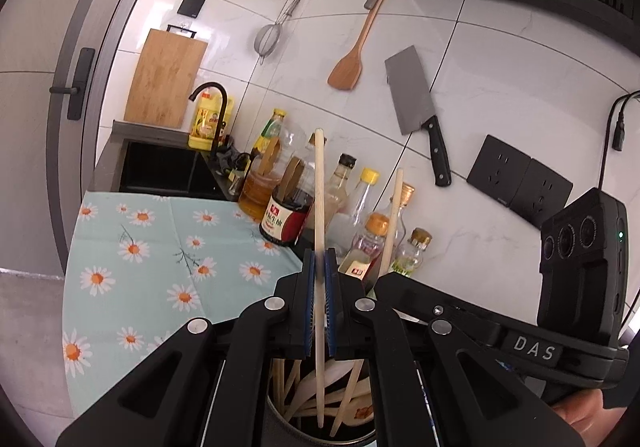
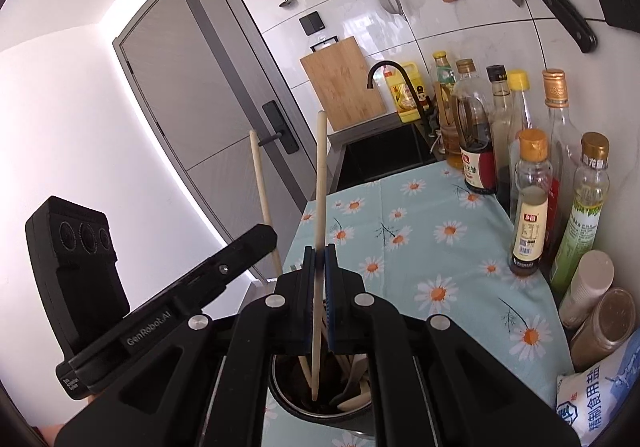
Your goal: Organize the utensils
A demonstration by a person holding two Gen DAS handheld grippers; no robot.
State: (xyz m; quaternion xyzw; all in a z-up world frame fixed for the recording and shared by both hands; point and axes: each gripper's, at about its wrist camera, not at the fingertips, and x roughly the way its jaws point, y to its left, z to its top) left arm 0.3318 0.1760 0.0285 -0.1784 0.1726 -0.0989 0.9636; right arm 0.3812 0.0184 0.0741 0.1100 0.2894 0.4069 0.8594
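My left gripper point(image 1: 319, 260) is shut on a pale wooden chopstick point(image 1: 319, 187) that stands almost upright. Its lower end reaches into the metal utensil holder point(image 1: 285, 427) just below the fingers, among several wooden utensils point(image 1: 304, 391). My right gripper point(image 2: 319, 260) is shut on a second chopstick point(image 2: 320, 175), whose lower tip also sits inside the holder point(image 2: 352, 423). Each view shows the other gripper close beside it: the right gripper point(image 1: 384, 279) with its chopstick point(image 1: 394, 219), and the left gripper point(image 2: 272, 235) with its chopstick point(image 2: 260, 183).
A daisy-print cloth point(image 2: 432, 247) covers the counter. Sauce and oil bottles point(image 2: 532, 203) line the tiled wall, with jars and a salt bag point(image 2: 596, 399) near the front. A sink point(image 1: 160, 167) with a black tap lies beyond. A cleaver point(image 1: 412, 95), spatula and strainer hang on the wall.
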